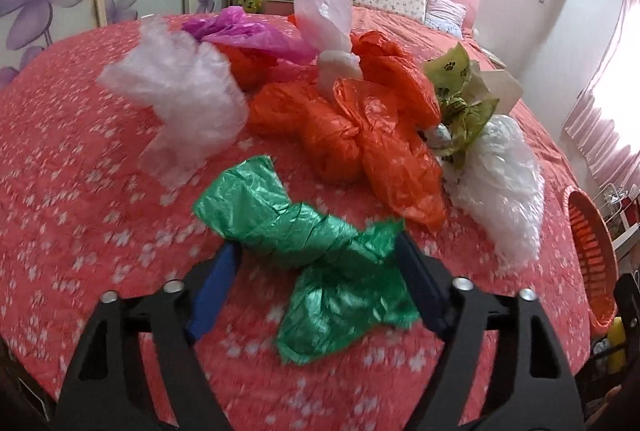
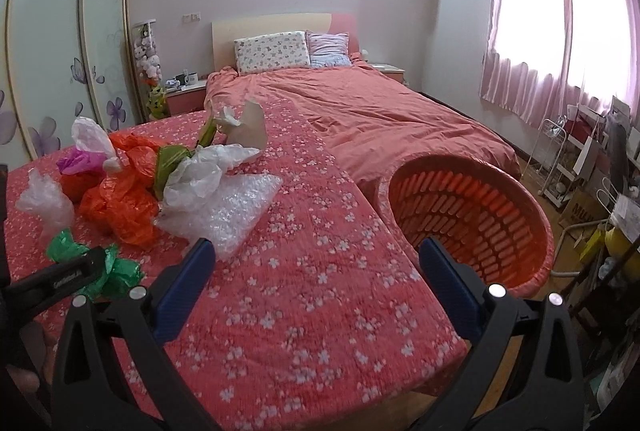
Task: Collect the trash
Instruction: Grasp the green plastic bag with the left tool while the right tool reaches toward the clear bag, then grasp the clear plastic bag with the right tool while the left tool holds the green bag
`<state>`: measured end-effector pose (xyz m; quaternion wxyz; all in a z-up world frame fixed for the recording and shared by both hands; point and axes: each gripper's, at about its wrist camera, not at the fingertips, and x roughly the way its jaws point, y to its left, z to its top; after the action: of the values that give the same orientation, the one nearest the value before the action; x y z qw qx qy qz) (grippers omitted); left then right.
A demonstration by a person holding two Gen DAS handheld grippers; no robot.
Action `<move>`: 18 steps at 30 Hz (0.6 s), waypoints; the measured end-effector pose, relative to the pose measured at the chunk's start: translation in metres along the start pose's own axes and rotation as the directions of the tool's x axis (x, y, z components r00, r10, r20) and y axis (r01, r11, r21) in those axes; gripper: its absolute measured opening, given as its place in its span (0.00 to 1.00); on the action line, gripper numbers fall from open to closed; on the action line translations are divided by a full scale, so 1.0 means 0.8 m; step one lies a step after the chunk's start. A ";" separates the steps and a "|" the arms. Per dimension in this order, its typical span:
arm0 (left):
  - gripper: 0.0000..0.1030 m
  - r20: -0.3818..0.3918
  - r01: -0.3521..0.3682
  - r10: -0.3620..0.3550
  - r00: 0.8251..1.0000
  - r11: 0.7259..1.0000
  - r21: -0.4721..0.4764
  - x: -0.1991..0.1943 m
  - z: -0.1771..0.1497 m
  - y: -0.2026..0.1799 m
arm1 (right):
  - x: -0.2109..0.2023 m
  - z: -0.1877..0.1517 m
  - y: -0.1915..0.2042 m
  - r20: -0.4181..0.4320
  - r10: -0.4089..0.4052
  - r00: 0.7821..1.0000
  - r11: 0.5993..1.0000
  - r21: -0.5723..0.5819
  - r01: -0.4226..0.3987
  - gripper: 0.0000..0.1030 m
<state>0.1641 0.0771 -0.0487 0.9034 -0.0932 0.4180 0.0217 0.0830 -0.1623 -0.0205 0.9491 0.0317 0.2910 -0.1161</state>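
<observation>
A crumpled green plastic bag [image 1: 304, 227] lies on the pink flowered bedspread [image 1: 80, 191]. My left gripper [image 1: 316, 245] straddles it, a blue pad at each edge of the bag, which lies unsqueezed. In the right wrist view the green bag [image 2: 116, 267] shows at the left under a black finger [image 2: 72, 275] of that gripper. My right gripper [image 2: 316, 247] is open over the bed's near corner, with only bedspread between its fingers. An orange slatted basket [image 2: 536, 215] stands on the floor just beyond its right finger.
Behind the green bag lies a heap of bags: orange bags [image 1: 360, 127], a clear bag [image 1: 180, 91], white bubble wrap [image 1: 500, 183], a paw-print green bag [image 1: 456, 91], a magenta bag [image 1: 240, 31]. The basket [image 1: 592, 243] is off the bed's right edge. Shelves and boxes [image 2: 592, 167] crowd the right wall.
</observation>
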 end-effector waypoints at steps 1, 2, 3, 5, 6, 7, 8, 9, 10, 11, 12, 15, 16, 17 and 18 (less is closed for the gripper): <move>0.64 -0.016 -0.003 0.003 1.000 1.000 0.005 0.006 0.001 -0.001 | 0.002 0.001 0.001 0.000 0.001 1.000 1.000 -0.001 -0.001 0.96; 0.61 -0.015 -0.008 0.008 1.000 1.000 0.009 0.008 0.002 -0.002 | 0.004 0.002 0.001 0.000 0.002 1.000 1.000 -0.001 -0.002 0.96; 0.58 -0.004 -0.021 0.022 1.000 0.999 0.026 0.007 0.002 -0.004 | 0.007 0.003 0.001 0.000 0.003 1.000 1.000 0.000 -0.003 0.96; 0.52 0.000 -0.023 0.023 1.000 0.998 0.051 0.007 0.003 -0.002 | 0.009 0.004 0.002 0.000 0.005 1.000 1.000 0.001 -0.005 0.96; 0.51 0.001 -0.020 0.020 1.000 0.998 0.056 0.007 0.002 -0.002 | 0.013 0.005 0.003 -0.002 0.006 1.000 1.000 0.003 -0.006 0.96; 0.48 0.005 -0.010 0.010 1.000 0.998 0.062 0.004 0.000 0.000 | 0.016 0.006 0.004 -0.003 0.008 1.000 1.000 0.005 -0.008 0.96; 0.43 0.007 -0.002 0.002 1.000 0.998 0.064 0.002 -0.002 0.001 | 0.019 0.007 0.005 -0.004 0.010 1.000 1.000 0.006 -0.010 0.96; 0.41 0.009 0.007 -0.008 1.000 0.998 0.066 0.001 -0.002 0.002 | 0.021 0.008 0.006 -0.005 0.013 1.000 1.000 0.006 -0.013 0.96; 0.35 0.010 0.016 -0.017 1.000 0.997 0.069 -0.002 -0.002 0.004 | 0.024 0.010 0.008 -0.005 0.017 1.000 1.000 0.005 -0.016 0.96; 0.34 0.011 0.028 -0.029 1.000 0.997 0.072 -0.005 -0.002 0.007 | 0.027 0.012 0.010 -0.004 0.021 1.000 1.000 0.004 -0.021 0.96; 0.34 0.019 0.034 -0.035 0.999 0.996 0.077 -0.010 -0.002 0.008 | 0.029 0.013 0.012 0.000 0.025 1.000 1.000 0.003 -0.025 0.96; 0.32 0.057 0.030 -0.036 0.998 0.994 0.104 -0.020 0.002 0.008 | 0.037 0.023 0.019 0.011 0.044 0.999 0.999 0.003 -0.044 0.96; 0.32 0.069 0.031 -0.038 0.997 0.993 0.110 -0.025 0.003 0.008 | 0.040 0.026 0.021 0.016 0.051 0.999 0.999 0.004 -0.051 0.96; 0.32 0.084 0.028 -0.038 0.996 0.993 0.117 -0.031 0.005 0.008 | 0.043 0.030 0.024 0.020 0.057 0.998 0.998 0.004 -0.057 0.96; 0.32 0.097 0.028 -0.040 0.995 0.992 0.121 -0.038 0.007 0.008 | 0.046 0.034 0.027 0.024 0.063 0.998 0.998 0.004 -0.063 0.96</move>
<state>0.1477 0.0858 -0.0234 0.9272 -0.0447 0.3716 -0.0140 0.1324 -0.1524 -0.0188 0.9557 0.0417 0.2781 -0.0870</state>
